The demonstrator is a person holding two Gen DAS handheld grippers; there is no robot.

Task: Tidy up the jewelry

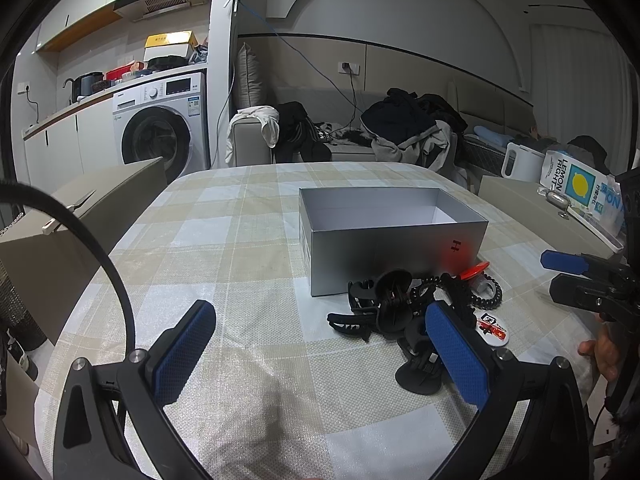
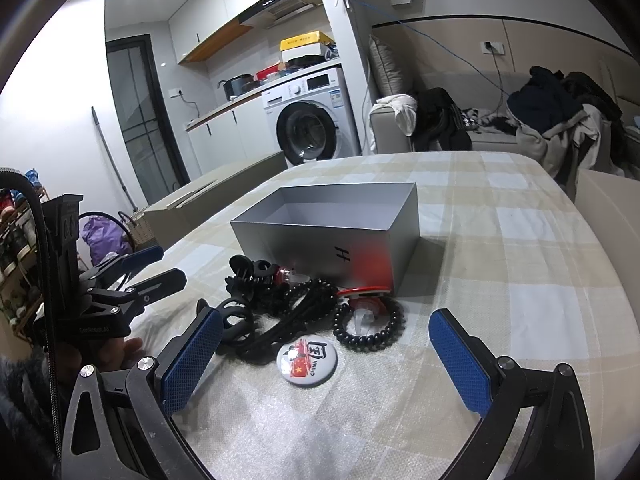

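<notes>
An open grey box (image 1: 384,248) (image 2: 320,236) stands on the checked tablecloth. In front of it lies a pile: black claw hair clips (image 1: 380,300) (image 2: 248,276), a black coil hair tie (image 1: 490,294) (image 2: 370,322), a red-topped item (image 1: 474,270) (image 2: 362,292) and a round "CHINA" badge (image 1: 494,330) (image 2: 307,362). My left gripper (image 1: 320,360) is open and empty, just in front of the pile; its right finger overlaps the clips. My right gripper (image 2: 326,360) is open and empty, low over the badge. Each gripper shows in the other's view: right (image 1: 576,276), left (image 2: 148,268).
Beige chairs stand at the table's left (image 1: 80,216) and right (image 1: 516,196). A white kettle (image 1: 520,162) and a lemon-print pack (image 1: 576,188) sit at the right. A sofa with clothes (image 1: 400,128) and a washing machine (image 1: 160,120) lie beyond.
</notes>
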